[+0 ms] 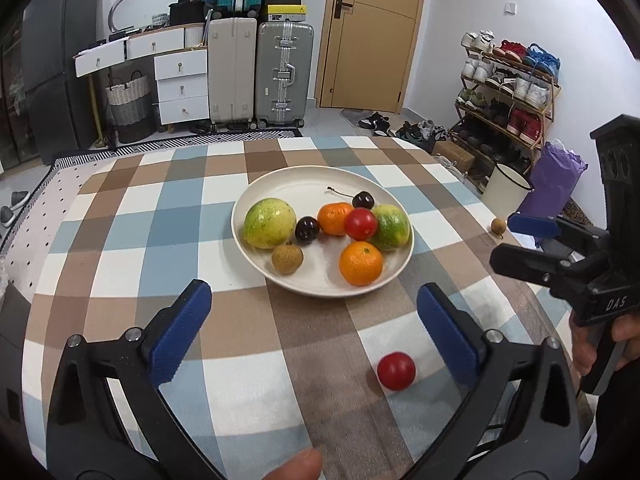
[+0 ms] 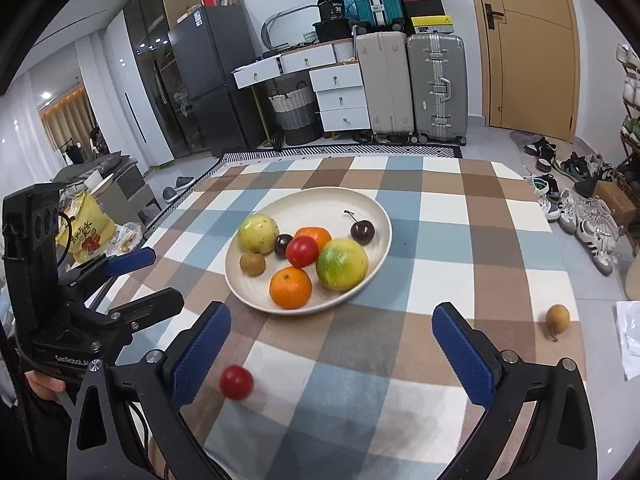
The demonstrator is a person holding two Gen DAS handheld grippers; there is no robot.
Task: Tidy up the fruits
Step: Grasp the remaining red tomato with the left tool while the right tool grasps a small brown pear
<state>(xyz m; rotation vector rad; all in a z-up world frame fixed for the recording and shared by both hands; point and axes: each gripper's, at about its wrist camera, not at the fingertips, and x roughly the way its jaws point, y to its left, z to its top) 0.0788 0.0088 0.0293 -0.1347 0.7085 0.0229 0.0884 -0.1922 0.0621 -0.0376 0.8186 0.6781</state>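
A cream plate (image 1: 280,188) sits on a table covered with a checked cloth (image 1: 160,216), and most of the fruit is already on it: two green-yellow round fruits, one at the left (image 1: 270,223) and one at the right (image 1: 390,227), two oranges, one at the back (image 1: 335,219) and one at the front edge (image 1: 361,263), a red tomato (image 1: 361,224) resting among them, two dark cherries, one with a long stem near the far rim (image 1: 363,200) and one by the left green fruit (image 1: 307,230), and a small brown longan (image 1: 287,259). Off the plate, a second red tomato (image 1: 396,371) lies on the cloth nearer the camera, just inside the right-hand finger of the left gripper (image 1: 314,328). Another small brown longan (image 2: 558,315) lies well apart near the table's right edge. The left gripper is spread wide with nothing pressed between its blue pads. The right gripper (image 2: 332,346) is likewise released and empty, its fingers hovering short of the plate.
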